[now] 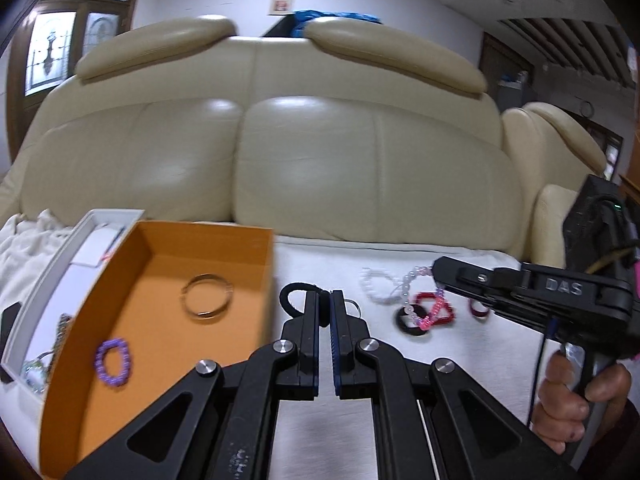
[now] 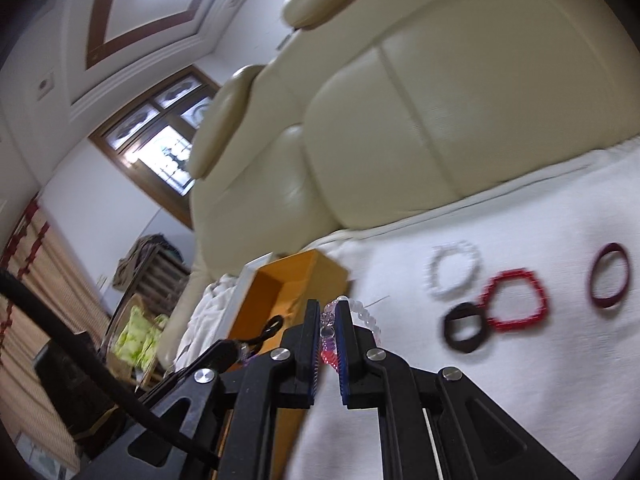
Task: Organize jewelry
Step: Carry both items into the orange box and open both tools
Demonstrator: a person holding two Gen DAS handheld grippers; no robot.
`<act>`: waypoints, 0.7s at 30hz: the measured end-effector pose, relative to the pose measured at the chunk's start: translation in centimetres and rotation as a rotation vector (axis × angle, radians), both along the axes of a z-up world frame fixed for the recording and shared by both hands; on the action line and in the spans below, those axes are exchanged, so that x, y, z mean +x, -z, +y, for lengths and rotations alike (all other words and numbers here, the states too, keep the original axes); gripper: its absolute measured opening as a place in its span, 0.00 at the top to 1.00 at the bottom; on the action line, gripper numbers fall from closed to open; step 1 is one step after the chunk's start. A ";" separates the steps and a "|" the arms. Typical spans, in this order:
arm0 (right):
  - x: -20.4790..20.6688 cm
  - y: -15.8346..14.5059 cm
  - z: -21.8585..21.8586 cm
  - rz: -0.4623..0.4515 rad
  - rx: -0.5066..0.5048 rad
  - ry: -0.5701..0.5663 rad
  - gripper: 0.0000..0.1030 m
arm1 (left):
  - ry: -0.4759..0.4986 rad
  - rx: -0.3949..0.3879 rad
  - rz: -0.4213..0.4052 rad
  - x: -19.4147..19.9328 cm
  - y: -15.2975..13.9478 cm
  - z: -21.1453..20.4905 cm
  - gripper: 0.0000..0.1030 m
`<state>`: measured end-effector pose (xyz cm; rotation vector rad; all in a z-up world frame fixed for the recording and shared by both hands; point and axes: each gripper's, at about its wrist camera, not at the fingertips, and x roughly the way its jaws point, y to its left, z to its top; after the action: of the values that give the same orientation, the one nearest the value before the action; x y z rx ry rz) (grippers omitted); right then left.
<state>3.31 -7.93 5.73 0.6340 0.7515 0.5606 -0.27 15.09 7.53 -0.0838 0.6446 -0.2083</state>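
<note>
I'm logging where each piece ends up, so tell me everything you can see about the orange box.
The orange box is an open, lidless tray that looks like cardboard, orange inside and out. It sits on the white cloth on the sofa seat, against a white box. Lying flat on its floor are a thin metal bangle and a purple bead bracelet. No fingers touch it.

Home living room, cream leather sofa, stained-glass window, curtains
</note>
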 end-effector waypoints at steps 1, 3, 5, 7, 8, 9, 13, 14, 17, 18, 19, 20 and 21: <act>-0.2 -0.1 0.8 -0.005 0.001 -0.014 0.92 | -0.017 -0.001 0.003 0.0 0.1 0.7 0.95; -0.3 -0.3 2.5 -0.010 0.007 -0.045 0.92 | -0.047 0.000 0.008 0.0 0.2 1.8 0.95; -0.3 -0.4 4.1 -0.018 0.006 -0.075 0.92 | -0.075 0.005 0.012 0.0 0.3 2.8 0.95; 0.0 -0.5 5.6 -0.021 0.008 -0.100 0.92 | -0.097 0.009 0.024 0.1 0.6 3.8 0.95; 0.0 -0.6 6.2 -0.021 0.014 -0.111 0.92 | -0.106 0.015 0.033 0.2 0.8 4.2 0.95; 0.1 -0.6 7.0 -0.024 0.017 -0.124 0.92 | -0.114 0.021 0.043 0.3 1.0 4.7 0.95; 1.0 -0.3 9.6 -0.023 0.025 -0.167 0.92 | -0.149 0.046 0.090 1.0 1.9 6.2 0.95; 1.2 -0.2 10.3 -0.020 0.028 -0.177 0.92 | -0.159 0.050 0.104 1.1 2.2 6.6 0.95; 1.9 0.6 12.0 -0.006 0.038 -0.205 0.92 | -0.174 0.053 0.134 1.3 2.8 7.4 0.95; 2.1 0.8 12.7 -0.002 0.039 -0.214 0.91 | -0.176 0.057 0.141 1.3 3.0 7.6 0.95; 2.2 1.0 13.1 0.002 0.040 -0.219 0.91 | -0.176 0.060 0.145 1.3 3.1 7.6 0.95; 2.4 1.3 13.7 0.010 0.039 -0.226 0.91 | -0.177 0.064 0.151 1.3 3.3 7.7 0.95; 2.5 1.5 14.0 0.015 0.036 -0.227 0.91 | -0.178 0.067 0.159 1.3 3.3 7.8 0.95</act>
<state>5.77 6.06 4.21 0.5900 0.8343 0.7800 1.06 22.86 4.18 -0.0939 0.7974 -0.0078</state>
